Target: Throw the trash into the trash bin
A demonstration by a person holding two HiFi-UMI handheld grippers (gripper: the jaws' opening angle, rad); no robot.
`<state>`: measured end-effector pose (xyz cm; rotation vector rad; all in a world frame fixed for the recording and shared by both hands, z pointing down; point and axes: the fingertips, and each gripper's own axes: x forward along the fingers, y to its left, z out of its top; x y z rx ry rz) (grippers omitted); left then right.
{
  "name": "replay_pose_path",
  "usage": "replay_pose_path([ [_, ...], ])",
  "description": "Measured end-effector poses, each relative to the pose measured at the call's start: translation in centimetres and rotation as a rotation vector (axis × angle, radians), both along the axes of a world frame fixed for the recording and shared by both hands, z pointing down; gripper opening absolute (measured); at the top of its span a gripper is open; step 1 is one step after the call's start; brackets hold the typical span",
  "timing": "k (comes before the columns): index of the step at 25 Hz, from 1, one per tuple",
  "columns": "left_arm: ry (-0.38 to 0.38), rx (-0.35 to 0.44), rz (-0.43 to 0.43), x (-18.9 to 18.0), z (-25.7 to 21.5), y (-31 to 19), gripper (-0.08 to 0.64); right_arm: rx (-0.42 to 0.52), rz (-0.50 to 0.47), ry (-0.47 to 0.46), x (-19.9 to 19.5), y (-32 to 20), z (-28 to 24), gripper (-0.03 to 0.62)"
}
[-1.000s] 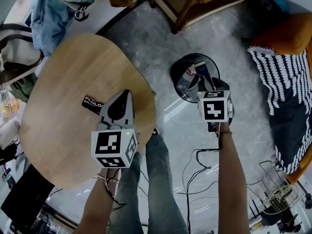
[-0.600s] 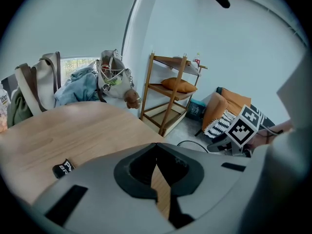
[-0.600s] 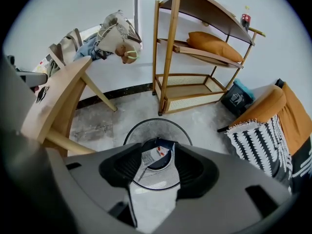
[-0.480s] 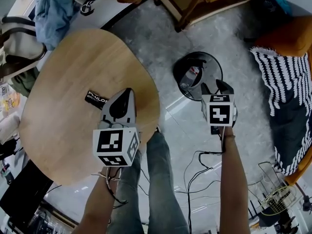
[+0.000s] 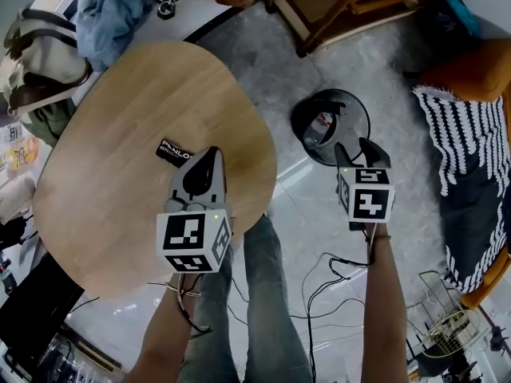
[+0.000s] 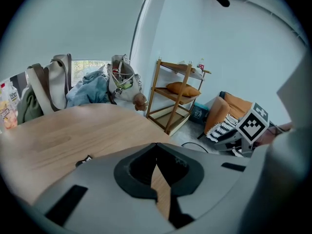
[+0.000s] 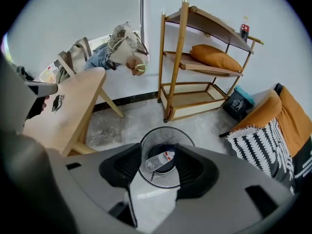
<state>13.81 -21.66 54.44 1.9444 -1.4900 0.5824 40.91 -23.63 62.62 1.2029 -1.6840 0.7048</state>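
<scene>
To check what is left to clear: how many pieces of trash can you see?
2. A black packet lies on the wooden table; a plastic bottle lies inside the trash bin. More may be hidden in the bin.

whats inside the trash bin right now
A clear plastic bottle with a red-and-white label lies in the trash bin. Whatever lies under the bottle or behind the right gripper is hidden.

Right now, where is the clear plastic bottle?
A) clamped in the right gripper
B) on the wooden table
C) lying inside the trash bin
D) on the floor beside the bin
C: the bottle lies at the bottom of the trash bin, seen below the right gripper, whose jaws have just been opening and stand apart with nothing between them.
</scene>
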Motion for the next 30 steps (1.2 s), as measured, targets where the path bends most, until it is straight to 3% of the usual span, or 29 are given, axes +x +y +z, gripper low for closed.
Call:
replay_pose_path([
  [11,-0.003,0.006,-0.114,-6.8,-1.7,2.7,0.018,0.034,-0.118,-0.056,-8.7,0.2,-4.2,0.216],
  [30,0.002,0.009,-0.328,-19.1,-2.9,9.6,0.018,0.012,-0.435,-0.131,-27.3,3.1,-6.7,0.215],
])
